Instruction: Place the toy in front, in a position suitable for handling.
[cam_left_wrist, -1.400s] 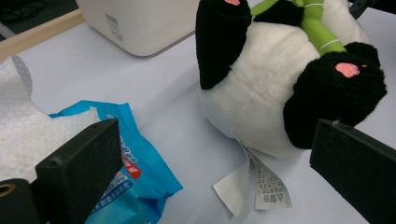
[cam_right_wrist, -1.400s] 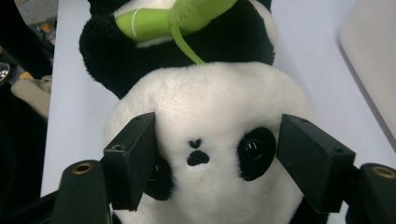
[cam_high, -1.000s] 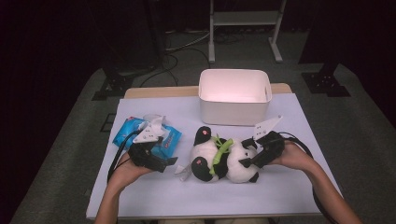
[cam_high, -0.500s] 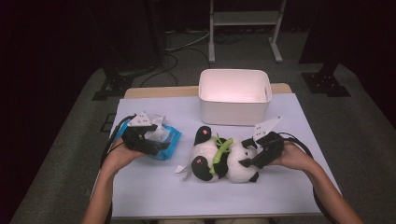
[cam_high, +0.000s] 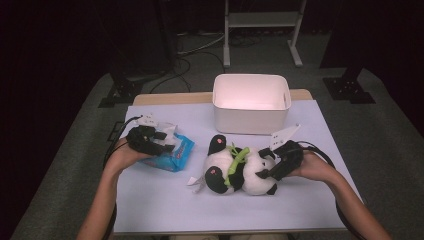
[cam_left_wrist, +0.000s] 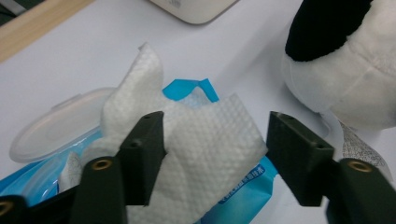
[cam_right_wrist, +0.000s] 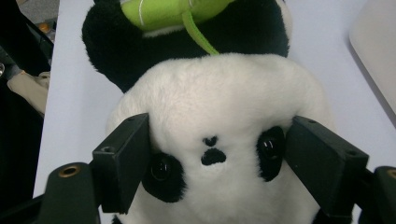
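Wet wipe: white, dimpled, crumpled, rising from a blue pack between the left hand-held gripper jaws, which have just been closing, one pad touching. Plush panda: white face, black eye patches, head clamped by the right hand-held gripper.

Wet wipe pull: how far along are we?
Done: the wipes pack has its lid flipped open and a wipe sticks up. In hand: the left gripper has just been closing around that wipe, pads not yet pressing; the right gripper clamps the panda by the head. Left: pinch, pull it free; any wiping of the panda is my guess.
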